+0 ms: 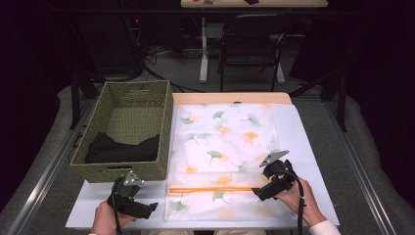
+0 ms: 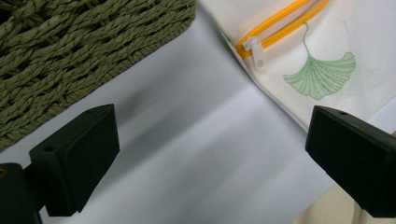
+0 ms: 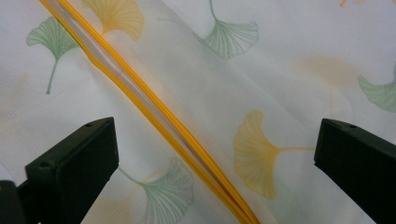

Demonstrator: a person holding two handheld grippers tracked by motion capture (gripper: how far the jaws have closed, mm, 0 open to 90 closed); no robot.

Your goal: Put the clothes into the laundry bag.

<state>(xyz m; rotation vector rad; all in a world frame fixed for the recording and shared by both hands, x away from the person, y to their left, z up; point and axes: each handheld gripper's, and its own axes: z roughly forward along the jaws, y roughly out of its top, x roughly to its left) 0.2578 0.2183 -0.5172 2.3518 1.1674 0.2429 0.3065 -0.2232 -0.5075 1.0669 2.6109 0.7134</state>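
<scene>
**Both grippers stand wide open over the zipped leaf-print bag**

A white mesh bag (image 1: 222,147) printed with green and orange fan-shaped leaves lies flat on the white table cover (image 1: 306,147), just right of a green woven basket (image 1: 129,100). An orange zipper (image 1: 210,188) runs across the bag near its front edge.

The left gripper (image 1: 136,205) sits at the front left corner of the table, in front of the basket and just left of the bag. In the left gripper view its 2 black jaws are spread far apart with nothing between them but the bare table cover. The white zipper pull (image 2: 255,51) lies at the left end of the orange zipper (image 2: 280,23), ahead of the jaws and apart from them, with the basket wall (image 2: 84,46) at the upper left.

The right gripper (image 1: 262,192) is held over the bag near the right end of the zipper. In the right gripper view its 2 jaws are also spread wide and hold nothing; the orange zipper (image 3: 154,112) runs slantwise across the cloth between them, with no pad pressing on it. Whether the jaw tips rest on the cloth cannot be told.

A dark folded cloth (image 1: 122,147) lies inside the basket at its front end.
</scene>
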